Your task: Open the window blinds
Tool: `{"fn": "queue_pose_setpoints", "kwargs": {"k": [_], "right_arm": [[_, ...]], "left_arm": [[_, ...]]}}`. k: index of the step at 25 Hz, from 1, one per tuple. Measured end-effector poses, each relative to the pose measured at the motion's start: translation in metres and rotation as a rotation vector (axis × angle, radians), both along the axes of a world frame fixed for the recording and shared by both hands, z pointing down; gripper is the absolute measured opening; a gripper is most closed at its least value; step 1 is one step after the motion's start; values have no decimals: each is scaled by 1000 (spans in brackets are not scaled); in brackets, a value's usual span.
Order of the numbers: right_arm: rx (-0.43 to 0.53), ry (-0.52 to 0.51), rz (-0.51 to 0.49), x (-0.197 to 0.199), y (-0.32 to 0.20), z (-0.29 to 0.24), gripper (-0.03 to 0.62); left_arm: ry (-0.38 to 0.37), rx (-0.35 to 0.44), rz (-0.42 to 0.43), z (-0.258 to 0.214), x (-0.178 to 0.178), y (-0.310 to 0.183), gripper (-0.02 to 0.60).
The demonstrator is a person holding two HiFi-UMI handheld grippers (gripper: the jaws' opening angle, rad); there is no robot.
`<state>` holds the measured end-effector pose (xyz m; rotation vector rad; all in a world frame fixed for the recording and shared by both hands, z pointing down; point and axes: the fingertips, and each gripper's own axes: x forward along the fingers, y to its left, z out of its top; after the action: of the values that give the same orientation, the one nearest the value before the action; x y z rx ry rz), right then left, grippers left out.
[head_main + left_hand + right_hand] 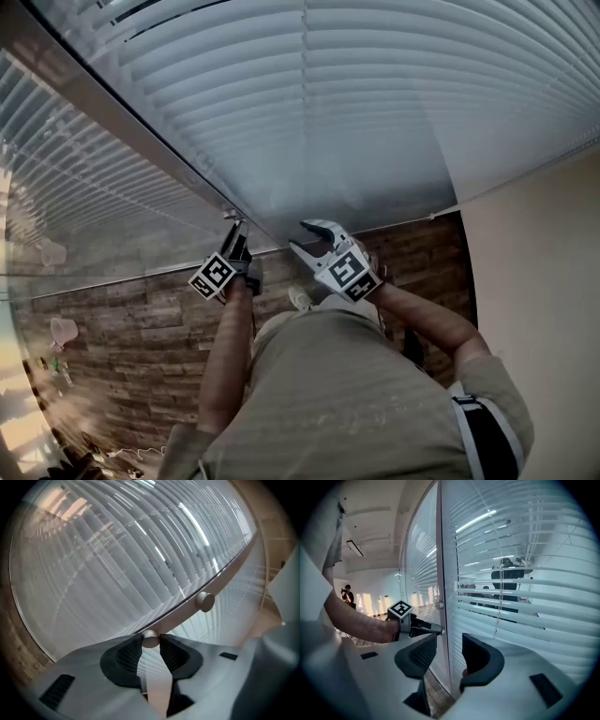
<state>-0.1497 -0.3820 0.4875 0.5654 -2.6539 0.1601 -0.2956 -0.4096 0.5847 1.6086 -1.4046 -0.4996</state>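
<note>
The left gripper (150, 645) has its jaws clamped on a small metal knob (150, 637) that sticks out of the grey frame post (185, 615), and it points straight along the knob's axis. The blinds (117, 564) lie behind the glass either side of the post, with their slats running across it. The right gripper (449, 645) hangs close beside, jaws apart and empty. A second knob (205, 601) sits further along. I reckon a twist comes next. How the knob drives the slats is hidden.

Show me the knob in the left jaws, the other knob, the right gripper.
gripped knob (150, 638), left gripper view, its face.
free knob (205, 602), left gripper view, its face.
right gripper (307, 240), head view, between jaws.
</note>
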Motion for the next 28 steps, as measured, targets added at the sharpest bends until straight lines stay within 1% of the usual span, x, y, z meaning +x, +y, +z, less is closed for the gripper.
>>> {"fn": "queue_pose_setpoints", "kwargs": {"k": [2, 4, 7, 9, 13, 16, 19, 23, 26, 28], "right_arm": [[2, -2, 8, -3, -3, -8, 161], [8, -6, 13, -2, -3, -12, 161], [11, -18, 18, 9, 4, 2, 161], [13, -22, 20, 9, 5, 12, 161], [20, -18, 18, 7, 0, -3, 161], [20, -17, 18, -1, -6, 1, 161], [19, -14, 17, -8, -11, 8, 161], [18, -14, 11, -6, -7, 19, 161], [19, -14, 6, -9, -6, 19, 161], [19, -15, 4, -11, -1, 23, 161]], "left_arm": [[58, 11, -5, -7, -2, -2, 130], [96, 15, -5, -9, 0, -2, 130], [148, 15, -7, 6, 11, 6, 130], [205, 19, -18, 17, 13, 7, 130], [315, 35, -43, 6, 10, 5, 130], [415, 52, -56, 11, 2, 1, 130], [476, 57, -69, 22, -6, -2, 130], [577, 63, -74, 32, 1, 2, 130], [607, 59, -70, 32, 3, 2, 130], [582, 54, -64, 38, 3, 6, 130]]}}
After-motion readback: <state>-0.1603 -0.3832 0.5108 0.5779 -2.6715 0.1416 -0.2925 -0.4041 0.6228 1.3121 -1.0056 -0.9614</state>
